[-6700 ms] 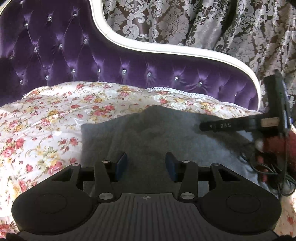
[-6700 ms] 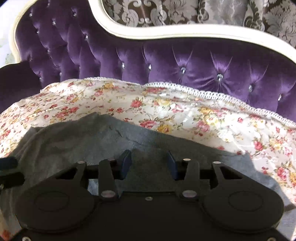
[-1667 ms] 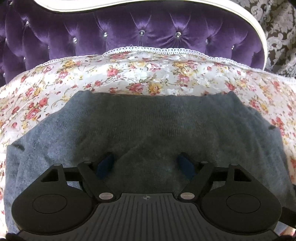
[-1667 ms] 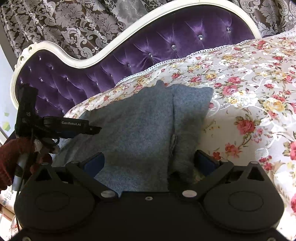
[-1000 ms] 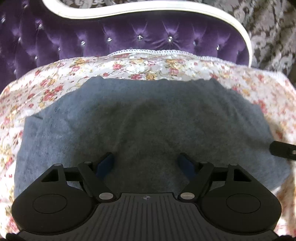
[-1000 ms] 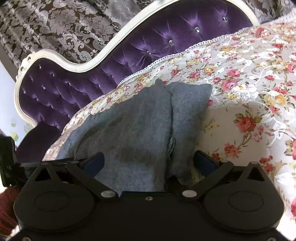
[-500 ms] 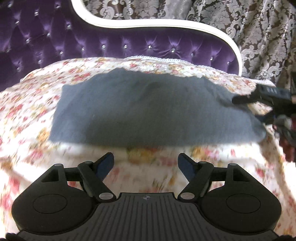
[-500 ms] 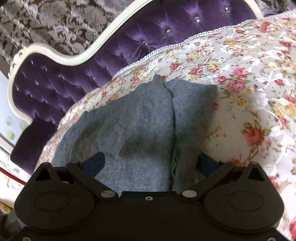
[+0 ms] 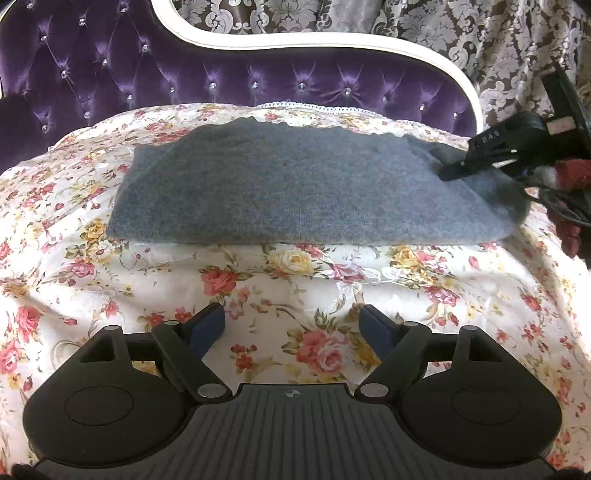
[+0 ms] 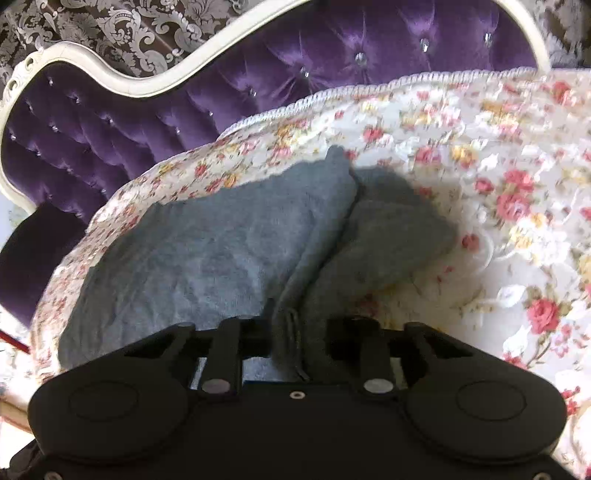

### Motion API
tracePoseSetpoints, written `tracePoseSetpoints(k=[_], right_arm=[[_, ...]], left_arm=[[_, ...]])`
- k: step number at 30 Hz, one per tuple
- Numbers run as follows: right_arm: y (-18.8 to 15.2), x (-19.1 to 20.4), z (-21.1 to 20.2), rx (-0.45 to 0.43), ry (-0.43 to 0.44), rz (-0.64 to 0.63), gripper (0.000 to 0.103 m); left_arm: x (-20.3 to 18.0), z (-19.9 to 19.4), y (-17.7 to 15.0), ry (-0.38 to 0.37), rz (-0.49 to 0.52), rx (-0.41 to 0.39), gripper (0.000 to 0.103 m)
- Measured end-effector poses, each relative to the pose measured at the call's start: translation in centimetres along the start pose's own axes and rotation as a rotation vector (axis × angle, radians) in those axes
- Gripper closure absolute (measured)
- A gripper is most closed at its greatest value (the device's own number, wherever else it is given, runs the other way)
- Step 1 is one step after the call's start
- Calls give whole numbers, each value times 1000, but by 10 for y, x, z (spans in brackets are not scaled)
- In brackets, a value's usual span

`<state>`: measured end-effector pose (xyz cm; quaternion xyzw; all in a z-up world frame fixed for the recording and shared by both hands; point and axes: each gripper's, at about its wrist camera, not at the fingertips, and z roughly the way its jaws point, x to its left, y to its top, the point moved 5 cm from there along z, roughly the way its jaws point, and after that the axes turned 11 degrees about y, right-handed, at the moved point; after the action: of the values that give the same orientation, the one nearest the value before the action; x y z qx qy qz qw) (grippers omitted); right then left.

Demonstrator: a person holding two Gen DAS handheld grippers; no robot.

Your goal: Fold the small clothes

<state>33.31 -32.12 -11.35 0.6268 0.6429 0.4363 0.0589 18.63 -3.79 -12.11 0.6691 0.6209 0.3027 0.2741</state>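
Note:
A grey knitted garment (image 9: 306, 192) lies folded in a wide strip on the floral cover (image 9: 258, 288) of a sofa. My left gripper (image 9: 291, 326) is open and empty, hovering over the cover in front of the garment's near edge. In the right wrist view the garment (image 10: 221, 254) fills the middle, and my right gripper (image 10: 297, 339) is shut on a bunched fold of its near end; the pads are hidden by the cloth. The right gripper also shows in the left wrist view (image 9: 476, 160), at the garment's right end.
The purple tufted sofa back (image 9: 221, 74) with a white rim (image 9: 332, 40) rises behind the cover. Patterned curtains (image 9: 461, 26) hang behind it. The sofa's left arm (image 10: 33, 258) shows in the right wrist view.
My left gripper has pulled back off the garment and is over bare cover. My right gripper, open around the garment's end before, has closed on a fold of it.

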Motion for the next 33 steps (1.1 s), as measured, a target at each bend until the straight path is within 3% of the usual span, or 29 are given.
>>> tracePoseSetpoints(k=[4, 8, 13, 19, 26, 28, 30, 33], right_arm=[[15, 33, -6, -3, -60, -81, 74], [36, 81, -4, -6, -22, -155, 76], [51, 142, 27, 44, 74, -194, 76], [46, 207, 81, 134, 184, -237, 77], [20, 239, 133, 272, 162, -306, 76], [17, 241, 137, 285, 184, -315, 65], [21, 244, 131, 259, 260, -278, 46], [32, 247, 112, 194, 402, -206, 39]], left_arm=[[2, -1, -3, -8, -8, -4, 23], [4, -1, -4, -24, -20, -9, 23], [8, -1, -4, -47, -50, -14, 23], [9, -2, -5, -56, -64, -20, 23], [10, -2, -6, -55, -63, -24, 23], [10, -3, -6, -57, -66, -25, 23], [10, -3, -6, -58, -68, -25, 23], [11, -3, -6, -58, -70, -26, 23]])
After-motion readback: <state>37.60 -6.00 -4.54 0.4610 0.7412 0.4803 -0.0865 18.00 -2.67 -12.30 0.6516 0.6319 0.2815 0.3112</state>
